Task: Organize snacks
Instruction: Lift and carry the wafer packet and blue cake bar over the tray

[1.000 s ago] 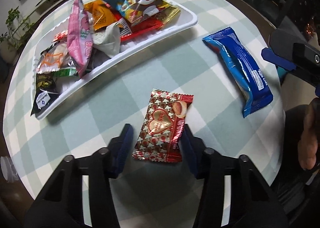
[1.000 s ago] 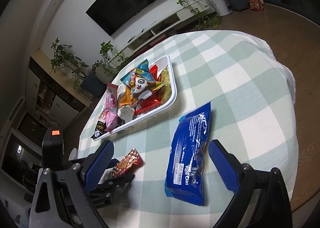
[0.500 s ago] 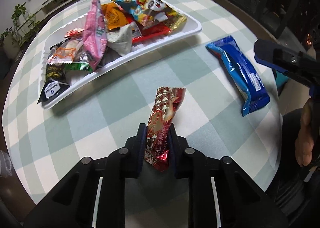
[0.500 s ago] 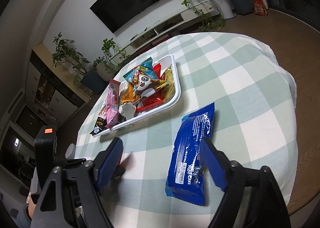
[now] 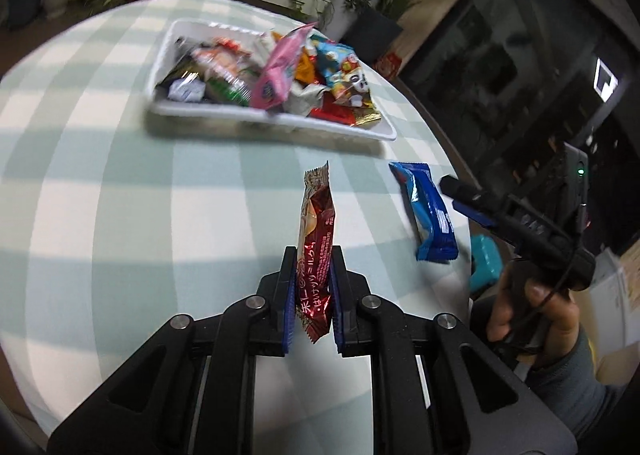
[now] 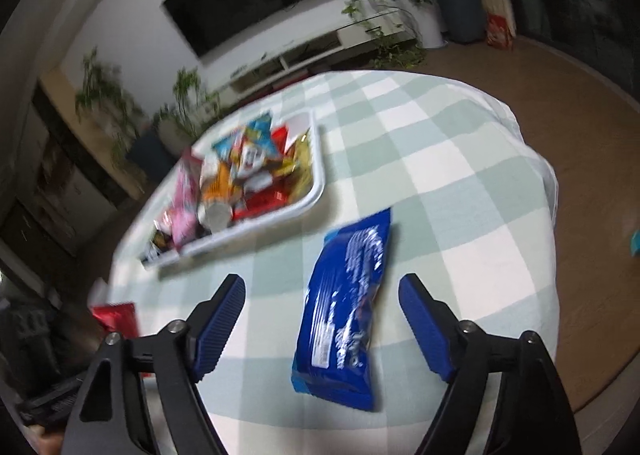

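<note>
1. Fingers (image 5: 289,297) of our left gripper (image 5: 313,295) are clenched on the red snack packet (image 5: 316,251), which stands on edge between the blue pads, lifted clear of the checked table (image 5: 120,191).
2. We judge this the carry step: the packet is picked and not yet delivered, and the next move calls for bringing it over the tray's near rim before letting go.
3. Our left gripper tilts downward, aimed toward the tray.
4. Our right gripper (image 6: 322,319) hangs over the blue snack packet (image 6: 348,295), which lies flat on the table; its jaws are opening, the packet between them, the pads clear of it on both sides.
5. A hand (image 5: 532,319) grips the right tool at the table's edge.
6. Farther off, the white tray (image 5: 224,113) sits heaped with snacks, so room for more looks tight.
</note>
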Demonstrator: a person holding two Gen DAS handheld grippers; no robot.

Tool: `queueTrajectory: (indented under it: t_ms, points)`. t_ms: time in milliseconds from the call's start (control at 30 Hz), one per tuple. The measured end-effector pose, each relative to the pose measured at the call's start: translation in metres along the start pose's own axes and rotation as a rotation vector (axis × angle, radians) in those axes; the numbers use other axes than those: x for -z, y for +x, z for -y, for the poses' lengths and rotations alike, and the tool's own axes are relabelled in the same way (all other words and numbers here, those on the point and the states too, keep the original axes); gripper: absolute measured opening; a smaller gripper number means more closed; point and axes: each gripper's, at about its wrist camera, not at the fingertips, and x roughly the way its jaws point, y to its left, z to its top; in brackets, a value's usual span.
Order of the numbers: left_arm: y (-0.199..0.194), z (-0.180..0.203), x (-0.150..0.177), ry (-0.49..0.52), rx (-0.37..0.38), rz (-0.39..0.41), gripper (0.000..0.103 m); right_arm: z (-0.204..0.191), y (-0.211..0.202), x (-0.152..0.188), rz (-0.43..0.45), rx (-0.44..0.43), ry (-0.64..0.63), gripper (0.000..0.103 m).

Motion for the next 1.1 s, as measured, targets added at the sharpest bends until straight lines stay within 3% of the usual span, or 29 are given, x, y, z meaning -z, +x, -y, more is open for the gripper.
queueTrajectory:
  t_ms: [100,300,467,533,733,933,1100]
  points:
    - [-0.004,-0.006,0.009,-0.019,0.02,0.01,0.013,-0.014,0.01,0.006,-0.039,0.058,-0.078,0.082]
    - [-0.011,-0.008,0.013,-0.025,0.042,0.034,0.013,-0.012,0.037,0.011,-0.135,0.167,-0.088,0.078]
    - [-0.015,-0.012,0.015,-0.037,0.053,0.043,0.013,-0.025,0.041,0.017,-0.131,0.215,-0.188,0.059]
    - [-0.016,-0.011,0.016,-0.035,0.049,0.045,0.013,-0.029,0.041,0.019,-0.129,0.228,-0.219,0.042]
    - [-0.016,-0.01,0.016,-0.031,0.03,0.047,0.013,-0.03,0.036,0.022,-0.127,0.199,-0.214,0.03]
    - [-0.021,-0.017,0.015,-0.065,0.043,0.061,0.013,-0.03,0.009,0.022,-0.053,0.092,-0.136,0.03]
    - [-0.04,-0.02,-0.003,-0.068,0.03,0.101,0.013,-0.011,-0.01,0.0,-0.025,0.013,-0.009,0.03]
